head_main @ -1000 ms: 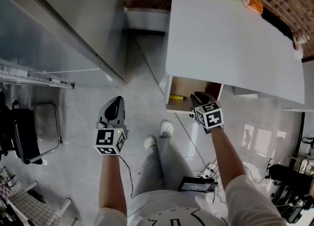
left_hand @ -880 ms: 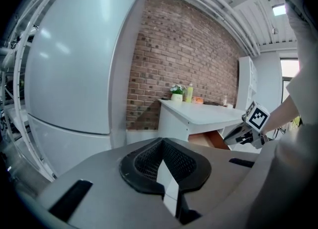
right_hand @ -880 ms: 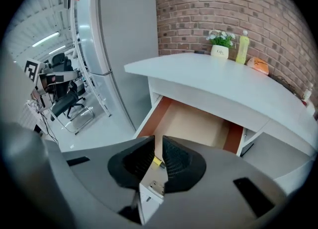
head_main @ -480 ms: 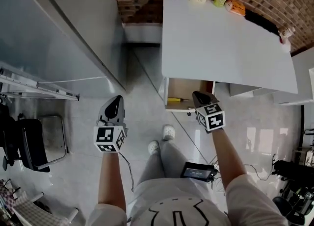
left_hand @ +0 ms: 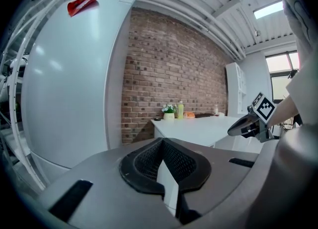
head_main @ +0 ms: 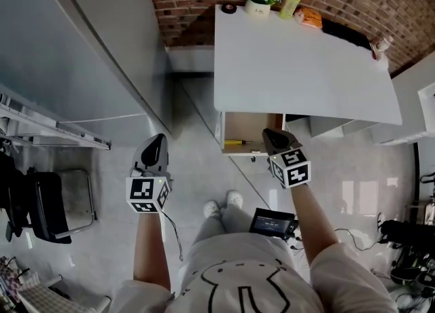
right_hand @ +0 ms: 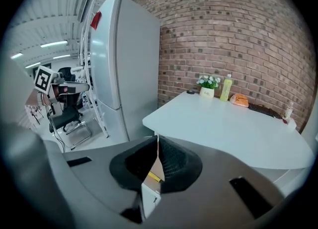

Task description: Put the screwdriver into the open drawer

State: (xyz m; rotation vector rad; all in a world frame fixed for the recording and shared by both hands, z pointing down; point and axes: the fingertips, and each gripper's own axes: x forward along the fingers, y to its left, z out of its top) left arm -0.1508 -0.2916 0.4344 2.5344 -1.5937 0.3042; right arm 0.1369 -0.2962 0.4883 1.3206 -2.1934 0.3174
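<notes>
The open drawer (head_main: 254, 127) juts out under the white table's (head_main: 299, 60) front edge. A yellow-handled screwdriver (head_main: 234, 142) lies inside it along the front wall. My right gripper (head_main: 273, 138) hovers over the drawer's right front corner, jaws shut and empty. In the right gripper view a strip of the screwdriver (right_hand: 154, 177) shows below the closed jaw tips (right_hand: 157, 139). My left gripper (head_main: 155, 147) hangs over the floor to the left of the drawer, well apart from it, also shut on nothing (left_hand: 161, 142).
A tall white refrigerator (head_main: 75, 47) stands on the left. At the table's far edge, against the brick wall, are a flower pot (head_main: 257, 3), a yellow-green bottle (head_main: 290, 1), an orange object (head_main: 310, 17) and a black ring (head_main: 230, 9). A black chair (head_main: 34, 203) is at far left.
The view has pulled back: table and drawer sit higher and farther in the picture. Both grippers stay shut and hold about the same places. The screwdriver lies in the drawer throughout.
</notes>
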